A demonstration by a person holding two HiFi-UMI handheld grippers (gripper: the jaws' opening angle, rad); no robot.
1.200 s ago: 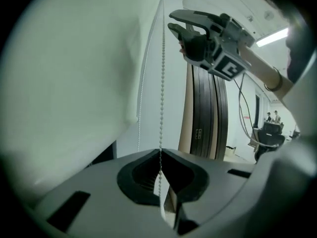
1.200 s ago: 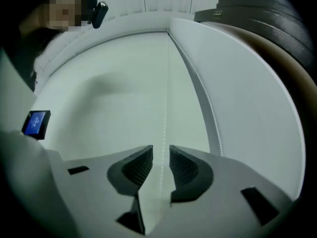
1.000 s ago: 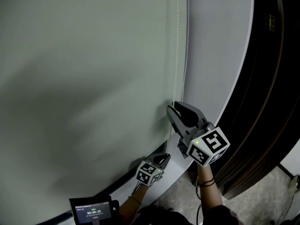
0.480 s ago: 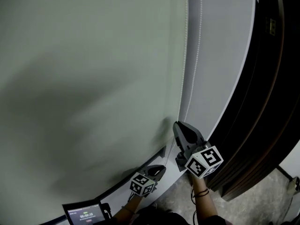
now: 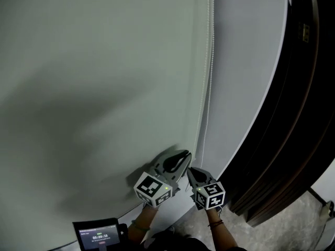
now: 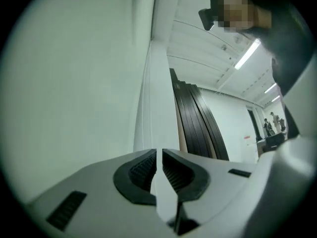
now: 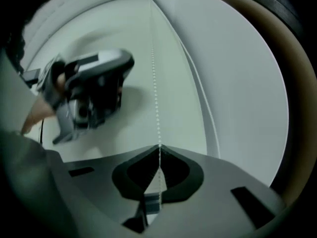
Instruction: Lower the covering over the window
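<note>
Nearest the head camera, a small timer screen (image 5: 99, 236) sat at the bottom edge; just above it the two hand-held grippers stood close together against the foot of the window; the right gripper (image 7: 159, 155) had its jaws pinched together on the bead chain (image 7: 155, 93), the beads passing between the pads and out at the tips; the left gripper (image 6: 159, 158) was drawn narrow, with only a thin slit between its pads and no bead showing in it, so it seemed to hold nothing; seen from the right gripper view it lay up and to the left of the chain, near it but apart; the chain's long axis ran straight up and away from the right jaws, close along the right edge of the roller blind (image 5: 94, 77), so any pull would have to go back down that same line; the right gripper was already on the chain, while the left, with its tips slightly higher, looked better placed for a fresh hold further up; the pale green blind filled nearly all the window in view and seemed well lowered; beyond it came the white window frame (image 5: 241, 61), then dark ribbed panels (image 5: 303, 114); no container showed in any view.
</note>
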